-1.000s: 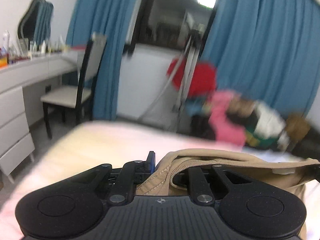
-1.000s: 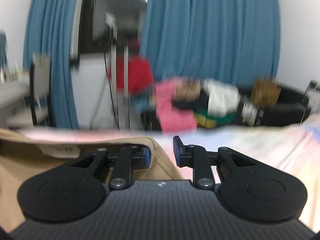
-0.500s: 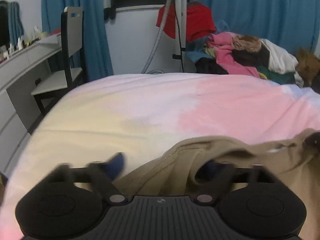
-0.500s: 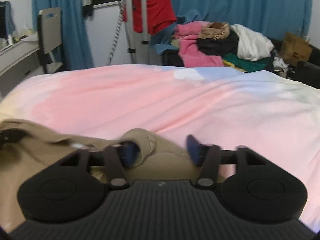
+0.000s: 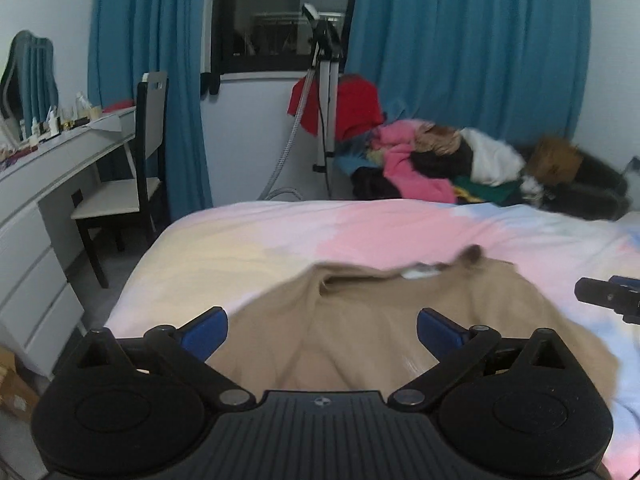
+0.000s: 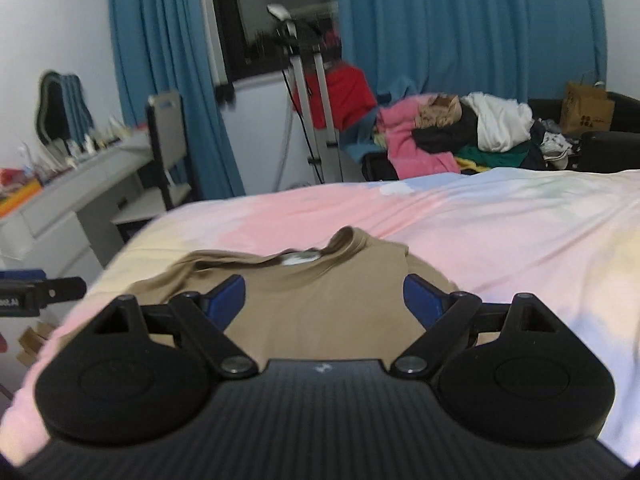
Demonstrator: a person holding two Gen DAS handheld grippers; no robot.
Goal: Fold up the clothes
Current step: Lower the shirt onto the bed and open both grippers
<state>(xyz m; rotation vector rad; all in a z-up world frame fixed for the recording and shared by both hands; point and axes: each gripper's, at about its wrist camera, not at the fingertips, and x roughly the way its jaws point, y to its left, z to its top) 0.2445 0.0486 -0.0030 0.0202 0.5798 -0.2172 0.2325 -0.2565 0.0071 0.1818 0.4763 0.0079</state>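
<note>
Now opening wide, both left tongs (image 5: 322, 330) and right tongs (image 6: 323, 298), gripping nothing, tan shirt (image 6: 320, 304) lying just ahead on bed (image 6: 500, 232).

A second ago both grippers were pinched on the collar edge of the tan cotton T-shirt (image 5: 384, 336), held up in front of the blue curtains. Now the left gripper (image 5: 322, 326) and the right gripper (image 6: 324, 296) have let go and are opening, with no cloth pressed between the blue pads. The shirt has dropped onto the pink and yellow pastel bedsheet (image 6: 460, 224), and both grippers have drawn back from it.
</note>
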